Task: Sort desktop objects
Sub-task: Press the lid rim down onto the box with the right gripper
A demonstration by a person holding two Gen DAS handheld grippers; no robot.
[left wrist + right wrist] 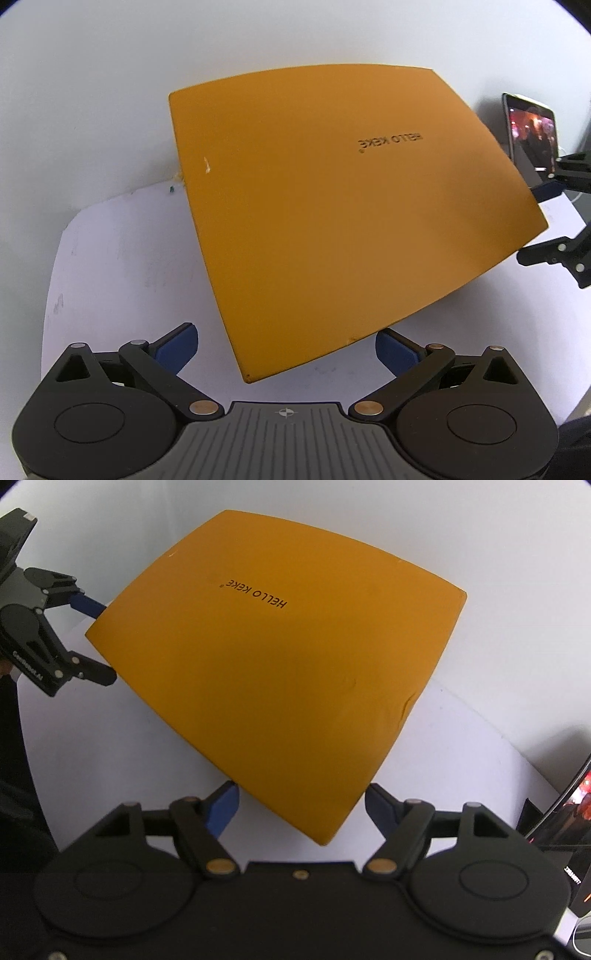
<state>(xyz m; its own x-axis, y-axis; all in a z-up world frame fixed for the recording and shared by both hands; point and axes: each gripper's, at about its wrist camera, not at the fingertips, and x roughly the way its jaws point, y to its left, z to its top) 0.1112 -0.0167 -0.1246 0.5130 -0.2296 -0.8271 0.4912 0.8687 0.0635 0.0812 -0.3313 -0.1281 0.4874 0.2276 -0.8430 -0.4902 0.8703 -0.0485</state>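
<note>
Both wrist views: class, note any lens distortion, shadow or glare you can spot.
Left wrist view: fisheye bows the orange box edges; dark vignette at the corners. Right wrist view: same bowing; the box shadows the white table; the phone screen glows at the frame edge.

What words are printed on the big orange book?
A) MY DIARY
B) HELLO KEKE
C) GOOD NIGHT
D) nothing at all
B: the orange book has HELLO KEKE printed in dark letters on its cover, upside down as seen from both wrist cameras.
</note>
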